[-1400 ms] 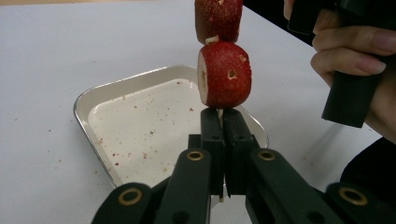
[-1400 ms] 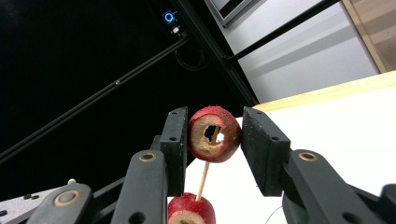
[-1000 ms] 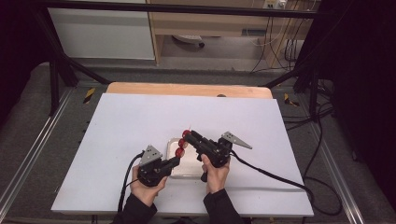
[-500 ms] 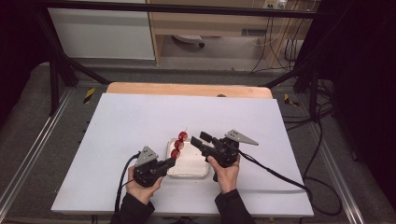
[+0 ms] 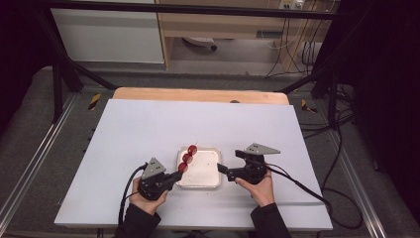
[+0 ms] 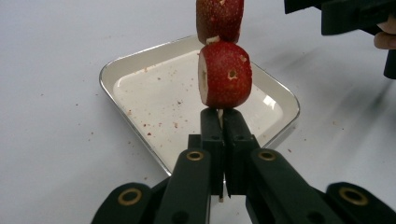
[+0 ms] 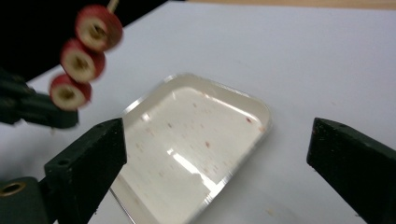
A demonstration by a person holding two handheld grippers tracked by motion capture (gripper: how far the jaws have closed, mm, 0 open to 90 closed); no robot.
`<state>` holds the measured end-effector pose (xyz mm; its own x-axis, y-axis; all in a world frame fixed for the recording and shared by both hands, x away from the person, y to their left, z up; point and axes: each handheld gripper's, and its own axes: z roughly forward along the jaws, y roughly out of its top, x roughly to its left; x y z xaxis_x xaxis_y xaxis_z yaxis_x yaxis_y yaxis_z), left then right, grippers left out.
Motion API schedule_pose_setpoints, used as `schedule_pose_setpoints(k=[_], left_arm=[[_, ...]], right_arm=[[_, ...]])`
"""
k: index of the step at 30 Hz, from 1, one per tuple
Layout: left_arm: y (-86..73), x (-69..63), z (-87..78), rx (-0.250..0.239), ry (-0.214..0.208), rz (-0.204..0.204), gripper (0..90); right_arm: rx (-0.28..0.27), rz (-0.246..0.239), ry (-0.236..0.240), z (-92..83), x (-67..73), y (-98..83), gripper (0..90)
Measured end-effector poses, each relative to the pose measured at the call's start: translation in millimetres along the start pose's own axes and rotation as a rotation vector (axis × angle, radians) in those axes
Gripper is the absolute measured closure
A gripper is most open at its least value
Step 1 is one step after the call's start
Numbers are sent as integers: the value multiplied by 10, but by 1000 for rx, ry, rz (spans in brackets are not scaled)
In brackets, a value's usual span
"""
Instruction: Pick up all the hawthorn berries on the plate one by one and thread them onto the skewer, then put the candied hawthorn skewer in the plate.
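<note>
My left fingers (image 6: 219, 128) pinch the thin wooden stick of three red fruit slices (image 5: 187, 158) above the shiny metal tray (image 5: 210, 176) to catch crumbs, while my right fingers (image 7: 215, 154), just opened wide, hold nothing.

On the white table (image 5: 148, 129) stands a shallow white tray (image 5: 205, 173), near the person's edge. The left gripper (image 5: 174, 176) is at the left side of the tray and holds a thin skewer (image 5: 187, 157) with three red fruit slices, which rises at a slant over the tray's left rim. The right gripper (image 5: 222, 169) is just beside the tray's right rim; its jaws have just been opening and nothing is between them. A black cable trails from each gripper.
</note>
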<state>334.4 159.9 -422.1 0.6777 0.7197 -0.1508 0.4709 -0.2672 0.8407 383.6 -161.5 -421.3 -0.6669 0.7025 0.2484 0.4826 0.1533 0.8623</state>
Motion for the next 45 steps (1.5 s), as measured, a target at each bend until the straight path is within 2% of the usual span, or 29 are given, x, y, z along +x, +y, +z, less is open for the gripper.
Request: schedule_pose_setpoints(k=[6, 9, 13, 17, 25, 28, 37, 45], left_arm=[[26, 37, -22, 15, -13, 3, 880], [41, 41, -35, 19, -19, 7, 879], [77, 57, -49, 30, -18, 21, 879], [125, 79, -29, 60, -20, 32, 878], [294, 78, 48, 109, -23, 63, 878], [370, 69, 87, 126, -24, 73, 877], [556, 51, 292, 186, -29, 86, 877], [585, 92, 483, 245, -10, 72, 877]], right_arm=[[97, -56, -42, -103, -142, -166, 5], [138, -77, -47, -166, -202, -251, 5], [164, -80, -70, -257, -277, -348, 6], [181, -94, -88, -370, -368, -441, 6], [175, -68, -109, -601, -529, -579, 5], [167, -38, -111, -671, -570, -611, 5], [167, -34, -111, -705, -592, -640, 5], [162, -37, -115, -721, -596, -643, 6]])
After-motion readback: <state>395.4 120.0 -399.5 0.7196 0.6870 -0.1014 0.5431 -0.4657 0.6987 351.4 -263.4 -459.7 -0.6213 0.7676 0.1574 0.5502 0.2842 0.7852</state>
